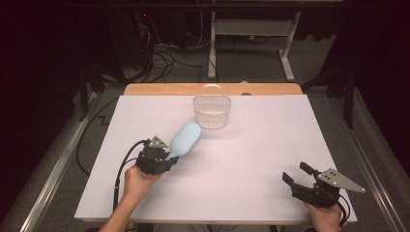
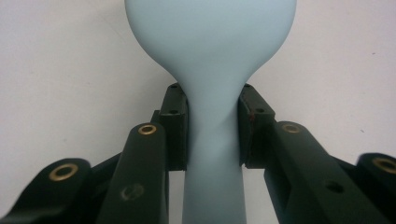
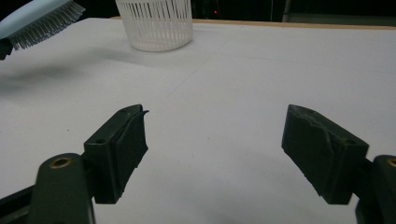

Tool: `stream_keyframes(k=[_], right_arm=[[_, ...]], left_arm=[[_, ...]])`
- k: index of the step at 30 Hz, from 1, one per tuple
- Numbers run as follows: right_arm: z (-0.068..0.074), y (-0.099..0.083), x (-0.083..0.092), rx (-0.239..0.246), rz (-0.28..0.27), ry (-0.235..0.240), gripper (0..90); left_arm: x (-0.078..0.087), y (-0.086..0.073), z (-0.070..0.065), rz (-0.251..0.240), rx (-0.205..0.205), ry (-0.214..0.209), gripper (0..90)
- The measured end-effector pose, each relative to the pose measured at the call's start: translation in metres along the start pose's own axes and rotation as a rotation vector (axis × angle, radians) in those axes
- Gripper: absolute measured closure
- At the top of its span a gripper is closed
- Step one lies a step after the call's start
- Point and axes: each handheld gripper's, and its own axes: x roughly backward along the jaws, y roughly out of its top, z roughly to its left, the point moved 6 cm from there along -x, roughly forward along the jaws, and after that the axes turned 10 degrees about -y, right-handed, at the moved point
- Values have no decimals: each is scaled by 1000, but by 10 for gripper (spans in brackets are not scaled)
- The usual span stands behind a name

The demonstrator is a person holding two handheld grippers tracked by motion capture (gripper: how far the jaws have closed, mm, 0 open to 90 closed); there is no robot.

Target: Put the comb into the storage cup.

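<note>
Right gripper (image 3: 215, 149) gapes above the table (image 3: 243, 93); hairbrush (image 3: 39, 18) and basket (image 3: 156, 23) beyond.

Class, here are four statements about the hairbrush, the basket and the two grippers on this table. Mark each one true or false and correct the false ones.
1. The left gripper clamps the light blue hairbrush by its handle. True.
2. The hairbrush lies inside the white basket. False: it is held up, short of the basket.
3. The right gripper holds nothing, jaws apart. True.
4. The basket lies tipped on its side. False: it stands upright.
</note>
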Motion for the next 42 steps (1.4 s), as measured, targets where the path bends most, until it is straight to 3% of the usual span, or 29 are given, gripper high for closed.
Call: stream_keyframes(k=[11, 24, 30, 37, 42], right_arm=[[0, 1, 0, -8, -6, -8, 224], [1, 3, 0, 2, -14, 5, 224], [6, 6, 1, 38, -24, 20, 222], [14, 11, 0, 42, -44, 58, 219], [25, 14, -2, 56, -50, 80, 217]], left_arm=[[-1, -10, -16, -24, -16, -42, 675], [-2, -9, -35, -73, -39, -97, 675], [-2, -8, -39, -85, -56, -101, 675], [0, -8, -40, -103, -51, -94, 675], [-2, -7, -45, -100, -71, -104, 675]])
